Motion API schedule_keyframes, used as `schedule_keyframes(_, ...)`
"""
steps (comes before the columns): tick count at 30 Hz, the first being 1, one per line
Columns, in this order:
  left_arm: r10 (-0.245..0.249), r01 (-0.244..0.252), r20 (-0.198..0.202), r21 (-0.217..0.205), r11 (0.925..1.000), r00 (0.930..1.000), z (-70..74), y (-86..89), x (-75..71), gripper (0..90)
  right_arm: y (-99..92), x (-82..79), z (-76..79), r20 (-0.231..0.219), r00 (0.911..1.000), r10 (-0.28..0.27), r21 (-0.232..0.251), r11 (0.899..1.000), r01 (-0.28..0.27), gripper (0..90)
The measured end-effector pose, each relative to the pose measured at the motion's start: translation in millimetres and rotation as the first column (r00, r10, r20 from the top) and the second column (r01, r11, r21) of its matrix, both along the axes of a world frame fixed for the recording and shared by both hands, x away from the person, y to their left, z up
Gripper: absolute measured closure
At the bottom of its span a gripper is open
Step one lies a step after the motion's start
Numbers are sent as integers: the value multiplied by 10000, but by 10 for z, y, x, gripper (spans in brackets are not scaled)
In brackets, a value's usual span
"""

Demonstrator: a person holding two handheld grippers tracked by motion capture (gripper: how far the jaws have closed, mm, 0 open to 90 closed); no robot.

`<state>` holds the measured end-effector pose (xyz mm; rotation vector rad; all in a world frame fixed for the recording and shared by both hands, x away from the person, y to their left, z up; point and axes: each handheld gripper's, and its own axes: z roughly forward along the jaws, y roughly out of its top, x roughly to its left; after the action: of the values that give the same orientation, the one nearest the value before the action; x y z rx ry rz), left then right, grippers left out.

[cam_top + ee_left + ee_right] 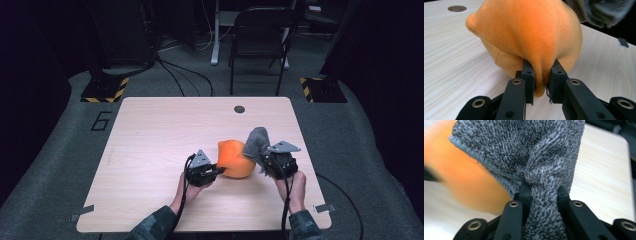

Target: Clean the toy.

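Table (150,150) has wide bare room from 9 to 12 o'clock; its near edge at 6 o'clock and right edge at 3 o'clock lie close to both hands. Orange plush cloth (234,159), right of centre, is pinched by left gripper (216,171) on one thin fold, so a pull may slip it. Right gripper (264,161) clamps grey towel (256,142) bunched at 3 o'clock of the plush, touching it; it may drag it edgeward

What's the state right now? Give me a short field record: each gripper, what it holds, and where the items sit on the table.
left gripper: shut on the orange plush, pinching a fold of its fabric
right gripper: shut on the grey cloth, bunched between the jaws
orange plush position: on the table, between the two grippers, right of centre
grey cloth position: held up at the plush's right side; contact with the plush cannot be told
table: light wood, round hole near the far edge
hands: both enter from the near edge
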<state>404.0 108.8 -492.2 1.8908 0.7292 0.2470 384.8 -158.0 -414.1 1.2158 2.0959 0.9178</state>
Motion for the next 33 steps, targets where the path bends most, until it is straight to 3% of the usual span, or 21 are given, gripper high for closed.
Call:
schedule_keyframes(2,-31,31,-75,78,10000,10000,-7,-12,-3,777,185,-79,60,212,9982,569,21,9984,-570,747)
schedule_keyframes(5,-85,86,-76,223,9997,9999,-17,-27,-2,776,485,-172,38,314,9881,1507,-249,9884,-1499,748)
schedule_keyframes(9,-36,40,-96,499,9987,9999,-29,-44,-13,776,725,-194,-144,-210,9807,1942,-1038,9752,-1954,748)
schedule_keyframes(12,-94,101,-173,454,9989,9998,-40,-44,-7,776,692,-157,-172,-292,9805,1943,-1061,9748,-1964,749)
schedule_keyframes(19,-151,161,-208,511,9986,9997,-50,-43,4,774,518,-68,-201,-396,9878,1504,-779,9851,-1531,749)
schedule_keyframes(26,-203,217,-255,544,9983,9995,-51,-43,8,774,325,27,-256,-619,9948,809,-549,9949,-843,749)
schedule_keyframes(33,-242,257,-268,590,9979,9993,-49,-45,9,774,150,126,-360,-1000,9948,202,-540,9982,-257,749)
